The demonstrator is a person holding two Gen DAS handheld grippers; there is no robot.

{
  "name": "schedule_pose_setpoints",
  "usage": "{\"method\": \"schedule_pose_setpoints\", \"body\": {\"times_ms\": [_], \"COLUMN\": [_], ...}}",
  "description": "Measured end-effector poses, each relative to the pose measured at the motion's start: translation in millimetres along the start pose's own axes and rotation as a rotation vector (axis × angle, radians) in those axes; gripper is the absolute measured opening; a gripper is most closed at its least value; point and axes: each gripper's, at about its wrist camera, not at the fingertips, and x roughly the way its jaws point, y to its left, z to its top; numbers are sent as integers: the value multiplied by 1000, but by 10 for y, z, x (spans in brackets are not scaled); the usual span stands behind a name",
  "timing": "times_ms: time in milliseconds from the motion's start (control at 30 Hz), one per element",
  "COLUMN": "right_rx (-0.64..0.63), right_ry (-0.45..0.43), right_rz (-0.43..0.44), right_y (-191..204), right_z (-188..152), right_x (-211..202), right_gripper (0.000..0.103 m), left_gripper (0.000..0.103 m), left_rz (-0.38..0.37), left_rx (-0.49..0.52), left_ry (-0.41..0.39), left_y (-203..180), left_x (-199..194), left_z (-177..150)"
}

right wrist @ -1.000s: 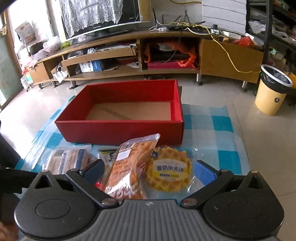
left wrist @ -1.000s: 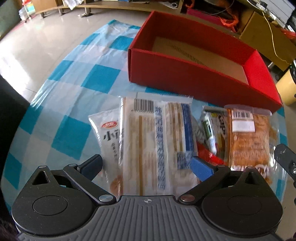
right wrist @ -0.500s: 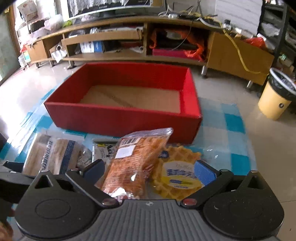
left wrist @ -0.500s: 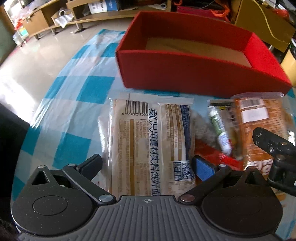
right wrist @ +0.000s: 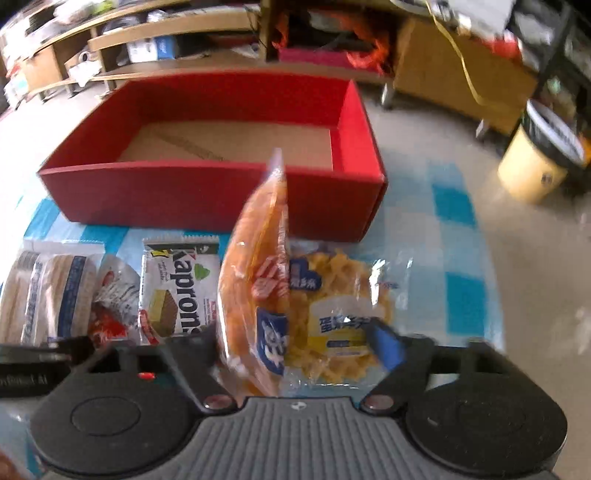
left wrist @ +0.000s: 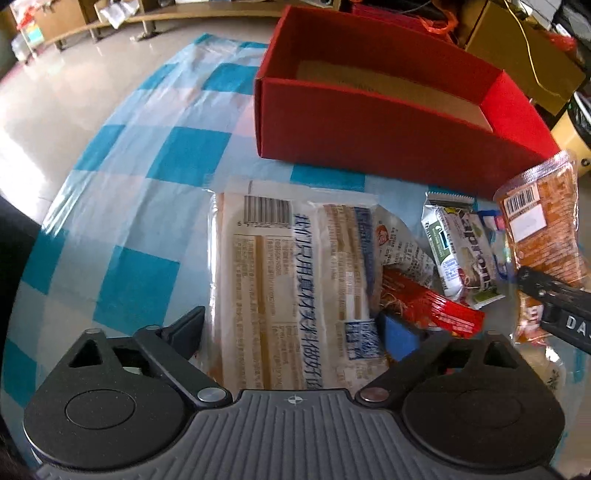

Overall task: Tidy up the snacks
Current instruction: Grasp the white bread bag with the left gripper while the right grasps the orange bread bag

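A long pale bread pack (left wrist: 295, 280) with a barcode lies on the blue-checked cloth (left wrist: 147, 184). My left gripper (left wrist: 291, 328) points down over it, jaws closing, both pads touching its long edges. In the right wrist view my right gripper (right wrist: 291, 343) is closing too. An orange snack pack (right wrist: 255, 258) stands on edge against its left finger. A round waffle pack (right wrist: 340, 295) lies under its blue right pad. The orange snack pack (left wrist: 543, 229) tilts up behind a right gripper finger (left wrist: 554, 299). The red box (right wrist: 184, 195) behind the snacks holds nothing.
Between the two grippers lie a Kaprons wafer bar (right wrist: 181, 288), a small white packet (right wrist: 118, 288) and a red wrapper (left wrist: 428, 302). The red box wall (left wrist: 369, 125) stands just beyond the snacks. A yellow bin (right wrist: 532, 173) and a low wooden shelf unit (right wrist: 184, 33) stand farther off.
Both grippers' jaws have come closer together. The orange pack, lying flat before, now stands on edge between the right jaws. The right gripper has sunk nearer the snacks.
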Motion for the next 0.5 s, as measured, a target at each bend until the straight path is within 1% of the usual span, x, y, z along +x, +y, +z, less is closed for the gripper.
{"method": "schedule_pose_setpoints", "body": {"times_ms": [33, 67, 100, 167, 267, 500], "right_rx": [0, 3, 5, 1, 39, 157], "right_ry": [-18, -27, -31, -44, -42, -20], "right_rz": [17, 33, 49, 74, 144, 296], "right_y": [-19, -37, -50, -60, -117, -317], "right_z": [-10, -18, -22, -39, -60, -105], "right_x": [-46, -79, -110, -167, -238, -329], "right_gripper": [49, 44, 41, 31, 28, 27], "left_gripper": [86, 83, 82, 81, 77, 67], "left_rz": [-2, 3, 2, -11, -54, -118], "left_rx": [1, 7, 10, -3, -30, -57], "left_ry": [0, -3, -4, 8, 16, -2], "left_y": [20, 7, 3, 34, 102, 204], "left_x": [-28, -51, -68, -65, -115, -253], "left_z": [3, 2, 7, 28, 49, 66]}}
